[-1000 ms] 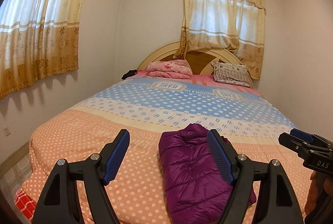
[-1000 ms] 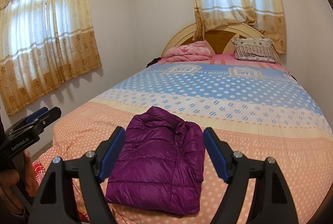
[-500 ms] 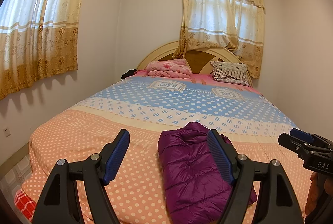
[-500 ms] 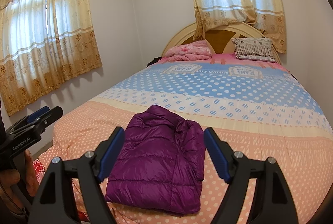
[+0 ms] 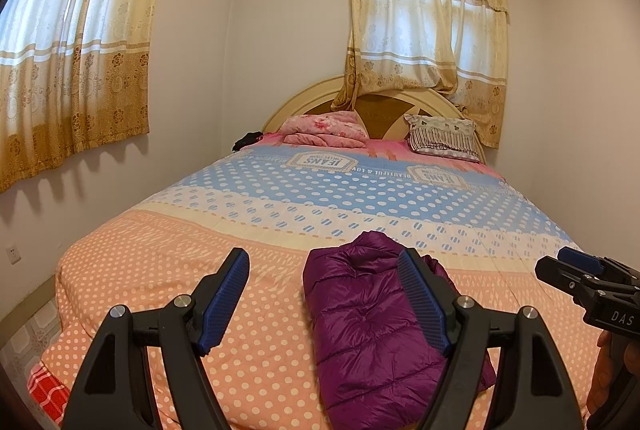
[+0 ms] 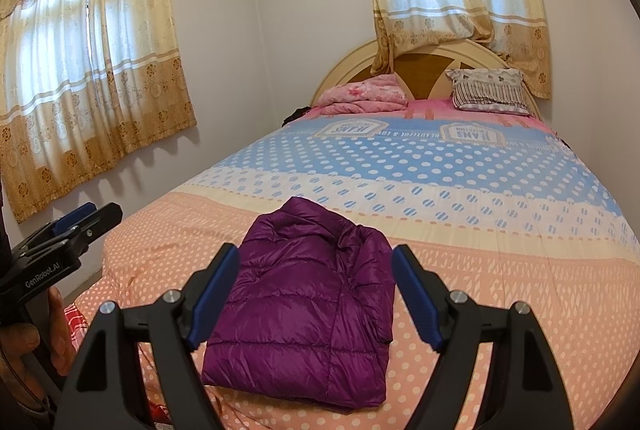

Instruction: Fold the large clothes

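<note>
folded purple down jacket lying near the bed's foot edge; left gripper and right gripper both spread, empty, above it.

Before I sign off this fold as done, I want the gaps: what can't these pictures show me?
- purple jacket: its near edge drops behind the bed's edge in the right wrist view; the left gripper finger covers its right side in the left wrist view.
- Dark item beside the pink blanket: too small to identify.
- Underside folds: hidden.
</note>
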Action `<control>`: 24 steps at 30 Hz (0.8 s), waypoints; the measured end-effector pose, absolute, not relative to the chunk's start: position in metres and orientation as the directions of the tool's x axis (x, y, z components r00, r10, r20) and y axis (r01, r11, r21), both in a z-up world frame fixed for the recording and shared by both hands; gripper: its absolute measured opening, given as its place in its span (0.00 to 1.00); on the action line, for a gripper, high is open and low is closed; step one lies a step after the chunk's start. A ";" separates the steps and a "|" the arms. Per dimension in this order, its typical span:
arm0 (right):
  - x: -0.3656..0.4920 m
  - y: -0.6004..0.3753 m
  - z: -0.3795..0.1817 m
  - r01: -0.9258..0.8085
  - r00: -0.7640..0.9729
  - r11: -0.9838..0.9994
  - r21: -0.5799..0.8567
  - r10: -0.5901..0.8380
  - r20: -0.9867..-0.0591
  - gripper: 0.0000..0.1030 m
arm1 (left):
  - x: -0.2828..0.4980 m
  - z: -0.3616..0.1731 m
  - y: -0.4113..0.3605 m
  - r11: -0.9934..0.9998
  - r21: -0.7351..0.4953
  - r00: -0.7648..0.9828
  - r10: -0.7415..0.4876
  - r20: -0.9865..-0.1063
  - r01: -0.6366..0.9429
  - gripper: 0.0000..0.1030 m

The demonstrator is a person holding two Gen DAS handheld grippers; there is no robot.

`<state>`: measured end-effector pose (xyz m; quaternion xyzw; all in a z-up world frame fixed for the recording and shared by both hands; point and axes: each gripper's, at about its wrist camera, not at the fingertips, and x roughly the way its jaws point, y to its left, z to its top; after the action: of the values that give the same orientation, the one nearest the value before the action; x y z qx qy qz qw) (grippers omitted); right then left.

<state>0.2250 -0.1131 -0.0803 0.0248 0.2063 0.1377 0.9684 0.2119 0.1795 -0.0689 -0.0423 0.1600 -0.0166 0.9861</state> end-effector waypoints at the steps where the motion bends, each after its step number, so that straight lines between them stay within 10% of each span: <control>1: 0.225 -0.114 -0.081 -0.258 0.876 0.960 0.106 0.279 -0.393 0.79 | 0.212 -0.069 0.179 0.996 -0.088 0.948 -0.047 -0.315 0.020 0.75; 24: 0.224 -0.113 -0.081 -0.258 0.874 0.960 0.107 0.279 -0.397 0.79 | 0.213 -0.074 0.177 0.996 -0.087 0.946 -0.044 -0.322 0.017 0.75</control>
<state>0.2241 -0.1132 -0.0812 0.0253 0.2090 0.1386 0.9677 0.2131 0.1766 -0.0736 -0.0414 0.1641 -0.0155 0.9855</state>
